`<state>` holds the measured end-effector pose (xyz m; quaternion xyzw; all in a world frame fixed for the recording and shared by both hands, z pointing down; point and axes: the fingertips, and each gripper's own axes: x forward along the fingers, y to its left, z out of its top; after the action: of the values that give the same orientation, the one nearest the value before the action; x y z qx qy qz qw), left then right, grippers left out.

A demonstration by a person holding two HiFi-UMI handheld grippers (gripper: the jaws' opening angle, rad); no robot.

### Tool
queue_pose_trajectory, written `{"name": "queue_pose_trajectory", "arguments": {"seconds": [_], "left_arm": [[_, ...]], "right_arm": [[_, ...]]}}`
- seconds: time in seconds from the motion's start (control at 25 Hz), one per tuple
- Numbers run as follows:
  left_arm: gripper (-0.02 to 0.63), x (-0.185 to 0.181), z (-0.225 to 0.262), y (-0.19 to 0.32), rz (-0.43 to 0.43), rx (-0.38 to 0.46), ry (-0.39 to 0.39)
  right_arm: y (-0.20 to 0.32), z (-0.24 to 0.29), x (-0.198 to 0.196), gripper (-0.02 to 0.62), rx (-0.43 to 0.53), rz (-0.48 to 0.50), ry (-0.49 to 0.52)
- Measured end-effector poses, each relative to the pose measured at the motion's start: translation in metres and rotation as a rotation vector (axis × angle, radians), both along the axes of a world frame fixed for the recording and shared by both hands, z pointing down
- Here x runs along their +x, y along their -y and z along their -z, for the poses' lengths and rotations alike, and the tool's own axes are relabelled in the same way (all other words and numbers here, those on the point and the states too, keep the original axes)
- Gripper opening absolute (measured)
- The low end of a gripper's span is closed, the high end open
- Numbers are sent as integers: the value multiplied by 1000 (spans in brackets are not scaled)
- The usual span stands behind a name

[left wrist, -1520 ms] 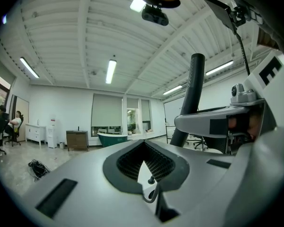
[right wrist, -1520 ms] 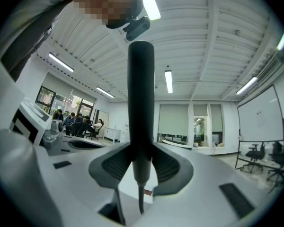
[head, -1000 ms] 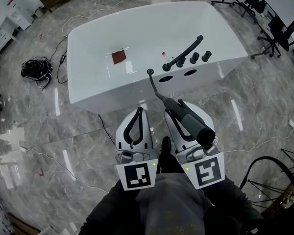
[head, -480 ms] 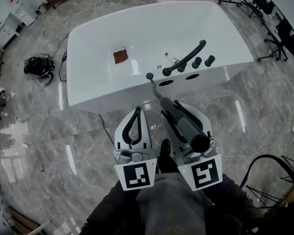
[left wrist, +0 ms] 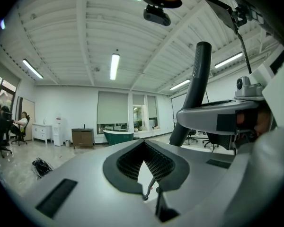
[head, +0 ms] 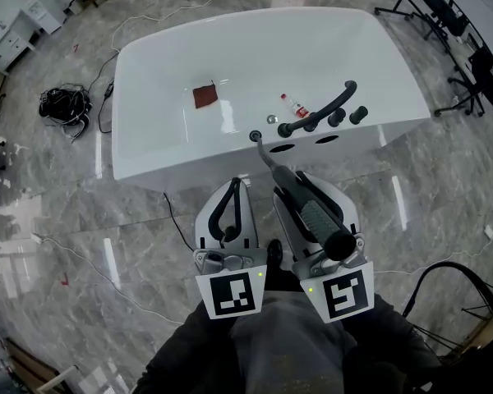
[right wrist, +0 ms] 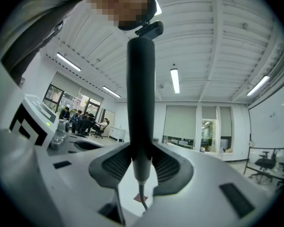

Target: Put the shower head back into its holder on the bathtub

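The black stick-shaped shower head (head: 316, 217) is held in my right gripper (head: 289, 177), which is shut on its handle. Its hose (head: 264, 156) runs up to a fitting (head: 255, 136) on the near rim of the white bathtub (head: 189, 158). In the right gripper view the shower head (right wrist: 141, 103) stands upright between the pads of the right gripper (right wrist: 141, 174). My left gripper (head: 232, 189) hangs beside it, shut on nothing. A black faucet (head: 324, 109) with two knobs sits on the rim, and two oval holes (head: 283, 148) show below it.
A brown patch (head: 204, 97) and a small bottle (head: 294, 105) lie inside the tub. A bundle of cables (head: 62, 103) lies on the marble floor to the left. Office chairs (head: 452, 15) stand at the far right. A black stand (head: 460, 294) is near my right side.
The tub has shifted a little to the right in view, and the bottle behind the faucet has come into sight. Both grippers keep their hold and pose.
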<state>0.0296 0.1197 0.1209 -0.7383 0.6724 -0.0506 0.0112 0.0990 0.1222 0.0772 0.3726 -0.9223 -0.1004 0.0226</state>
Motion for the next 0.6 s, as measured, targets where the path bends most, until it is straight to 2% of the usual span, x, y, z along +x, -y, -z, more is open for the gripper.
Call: {"name": "queue_pose_trajectory", "arguments": {"seconds": [0.6], "left_arm": [[2, -54, -19, 64, -84, -33, -36]], "right_arm": [[61, -22, -52, 140, -53, -89, -49]]}}
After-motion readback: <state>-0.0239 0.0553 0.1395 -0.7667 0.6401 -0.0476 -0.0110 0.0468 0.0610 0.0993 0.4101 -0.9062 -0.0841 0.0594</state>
